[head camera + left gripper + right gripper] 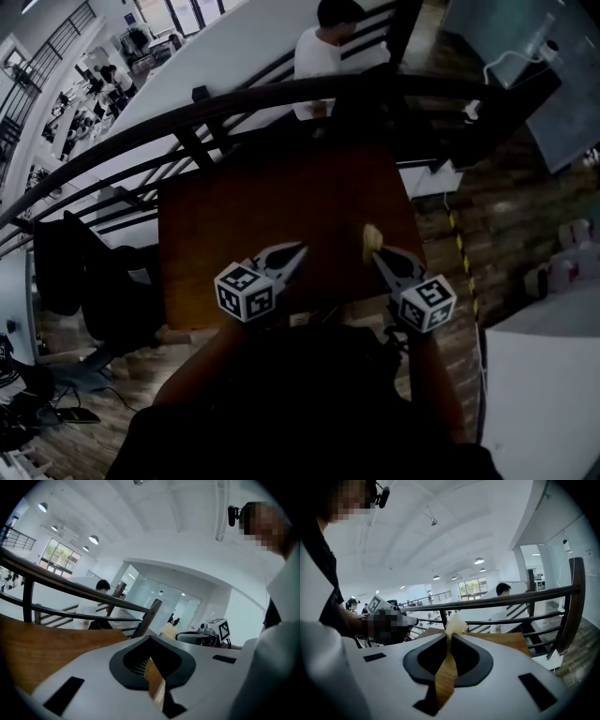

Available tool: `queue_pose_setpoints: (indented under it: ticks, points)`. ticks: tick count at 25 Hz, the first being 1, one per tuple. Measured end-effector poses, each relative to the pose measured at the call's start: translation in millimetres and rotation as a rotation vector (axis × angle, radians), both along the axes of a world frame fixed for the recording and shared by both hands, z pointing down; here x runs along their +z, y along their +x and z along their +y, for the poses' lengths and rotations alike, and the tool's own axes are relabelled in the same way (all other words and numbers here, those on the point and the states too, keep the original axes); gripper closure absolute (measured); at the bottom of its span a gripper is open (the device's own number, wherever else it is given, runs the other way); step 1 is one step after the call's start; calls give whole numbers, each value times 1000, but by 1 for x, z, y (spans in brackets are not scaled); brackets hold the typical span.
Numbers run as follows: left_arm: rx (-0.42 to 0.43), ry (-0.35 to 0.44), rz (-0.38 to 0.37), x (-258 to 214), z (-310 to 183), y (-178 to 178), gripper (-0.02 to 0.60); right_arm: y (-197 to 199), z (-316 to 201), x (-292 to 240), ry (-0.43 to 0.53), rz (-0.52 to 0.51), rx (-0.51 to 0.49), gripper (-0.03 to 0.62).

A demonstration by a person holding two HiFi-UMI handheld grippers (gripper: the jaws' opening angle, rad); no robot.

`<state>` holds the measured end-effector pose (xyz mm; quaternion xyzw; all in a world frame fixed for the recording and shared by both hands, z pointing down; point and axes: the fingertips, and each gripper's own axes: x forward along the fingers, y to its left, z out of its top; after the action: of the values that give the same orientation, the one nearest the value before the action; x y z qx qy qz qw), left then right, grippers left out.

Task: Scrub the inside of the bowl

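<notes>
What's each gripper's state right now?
Left gripper: closed, empty.
Right gripper: closed on a pale yellow sponge at its tips.

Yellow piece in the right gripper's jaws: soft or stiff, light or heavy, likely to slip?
The yellow piece looks soft, probably sponge-like: its outline is lumpy and ragged above the right gripper. It is likely light, since a tip pinch alone holds it up. Only its lower edge seems gripped, so scrubbing may pull it loose.

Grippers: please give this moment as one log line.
left gripper: shut, empty | right gripper: shut on pale yellow sponge | brown wooden table: no bowl
</notes>
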<state>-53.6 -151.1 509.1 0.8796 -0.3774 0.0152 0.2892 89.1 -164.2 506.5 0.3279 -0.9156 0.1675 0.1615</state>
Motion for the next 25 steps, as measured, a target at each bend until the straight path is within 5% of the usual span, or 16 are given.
queue_pose_setpoints:
  ticks: [5,16,25]
  points:
    - [-44,2,-4,-9,38,22,584,16,36,-7,-11,-13,-54,556]
    - [-40,53,-24,-27,163,134,584,97,153,5,-23,-20,-176,556]
    - [-126,59,-72,-42,245,131,584,111,211,-9,9,-41,-240,556]
